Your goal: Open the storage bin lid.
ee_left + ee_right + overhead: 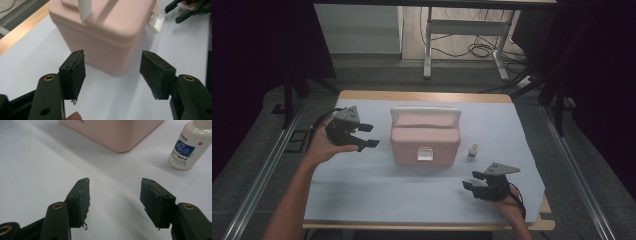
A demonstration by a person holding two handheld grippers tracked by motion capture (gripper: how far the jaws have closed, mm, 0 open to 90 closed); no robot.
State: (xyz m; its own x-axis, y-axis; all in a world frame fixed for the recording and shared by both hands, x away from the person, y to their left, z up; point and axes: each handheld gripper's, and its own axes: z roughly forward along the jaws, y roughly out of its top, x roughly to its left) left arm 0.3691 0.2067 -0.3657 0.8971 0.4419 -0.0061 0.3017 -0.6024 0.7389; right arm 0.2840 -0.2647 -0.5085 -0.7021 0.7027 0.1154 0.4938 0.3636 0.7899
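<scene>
- A pink lidded storage box (425,136) with a white carry handle (426,111) and a white front latch (425,154) sits near the middle of a desk (362,190) covered in white sheeting.
- A small white bottle (472,150) with a blue label stands upright just to the right of the box, apart from it.
- The left gripper (366,135) hovers beside the box's left side, jaws spread and empty; in the left gripper view the box's corner (117,57) lies ahead between the pads.
- The right gripper (472,180) waits near the front right of the desk, jaws likewise spread and holding nothing, with the bottle (188,146) ahead and to one side.
- Risk: the latch appears closed, though the dim picture leaves this uncertain; tugging the lid could drag the whole box.
- Risk: a sliding box, or a wide sweep of the right gripper, could topple the bottle.
- Room: open sheeting lies in front of the box and to its left; the desk's right edge (539,175) is close to the right hand.
</scene>
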